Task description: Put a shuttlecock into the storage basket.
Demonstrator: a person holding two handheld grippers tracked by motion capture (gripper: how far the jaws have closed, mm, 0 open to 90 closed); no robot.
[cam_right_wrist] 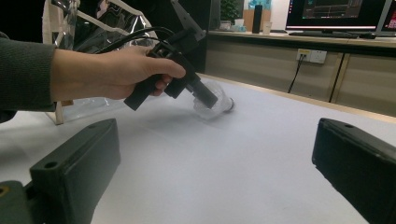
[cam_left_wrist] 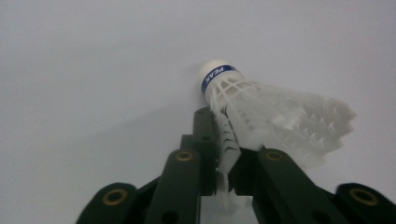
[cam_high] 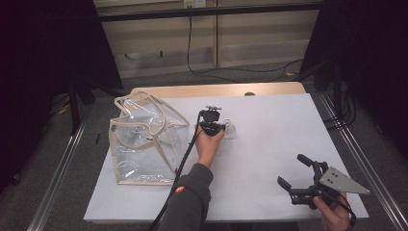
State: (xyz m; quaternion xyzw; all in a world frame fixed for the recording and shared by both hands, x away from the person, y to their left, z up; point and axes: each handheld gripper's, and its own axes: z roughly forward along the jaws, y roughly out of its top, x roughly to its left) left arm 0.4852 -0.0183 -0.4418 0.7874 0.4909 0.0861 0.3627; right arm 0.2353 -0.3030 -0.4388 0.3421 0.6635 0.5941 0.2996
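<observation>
left tool (cam_left_wrist: 219, 154): jaws together, clamped on the feather skirt of the shuttlecock (cam_left_wrist: 275, 121). Thin edge pinched, not the cork, so the skirt isn't crushed across its width.
shuttlecock: lies on its side on the white worktop (cam_high: 269, 144), mid-table, just right of the clear bag (cam_high: 139, 139). Cork points away from the tool.
bag: stands open-topped on the left; likely the drop target.
right tool (cam_high: 294, 172): jaws apart, holding nothing, parked near the front right edge, well clear of the pick.
</observation>
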